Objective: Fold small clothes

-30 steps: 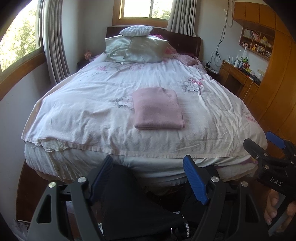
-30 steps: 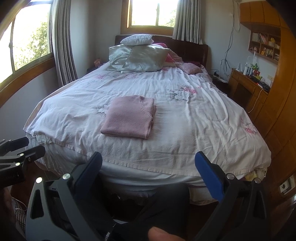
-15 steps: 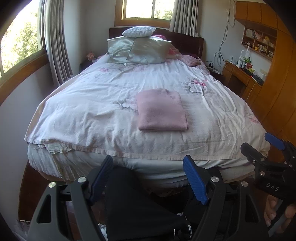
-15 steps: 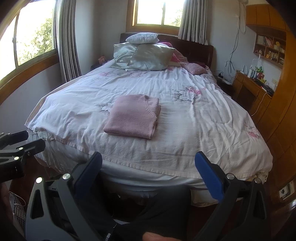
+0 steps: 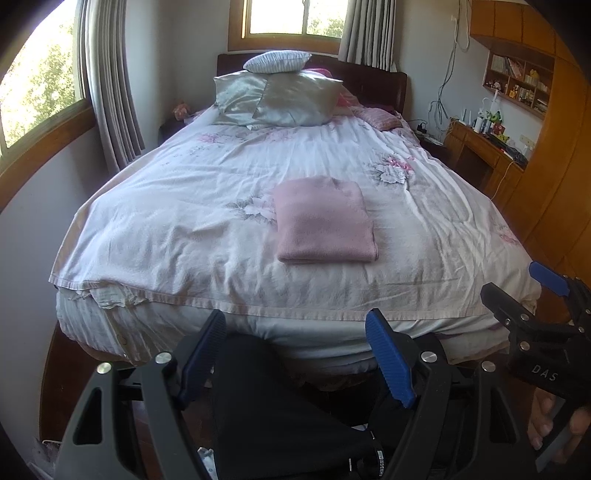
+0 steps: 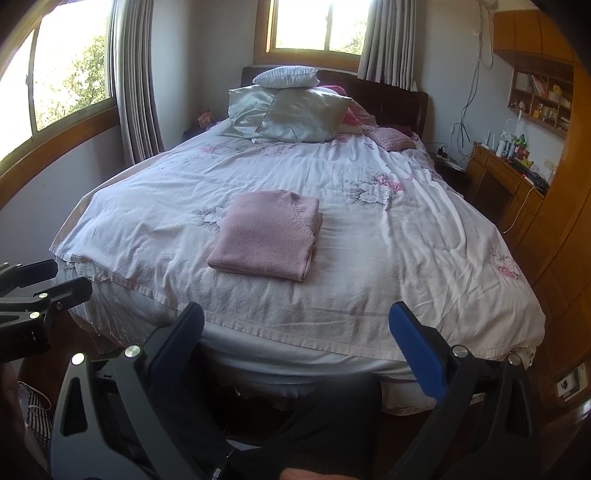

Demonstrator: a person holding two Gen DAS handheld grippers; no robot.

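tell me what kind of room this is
A bedroom in a home, most likely: a made bed with stacked pillows, a folded pink garment on it, and curtained windows.

A big bed with a white flowery cover (image 5: pixel 192 206) fills the room. A pink knitted top, folded into a neat square (image 5: pixel 325 219), lies flat near the foot. Shiny silver pillows (image 5: pixel 280 98) sit at the head.
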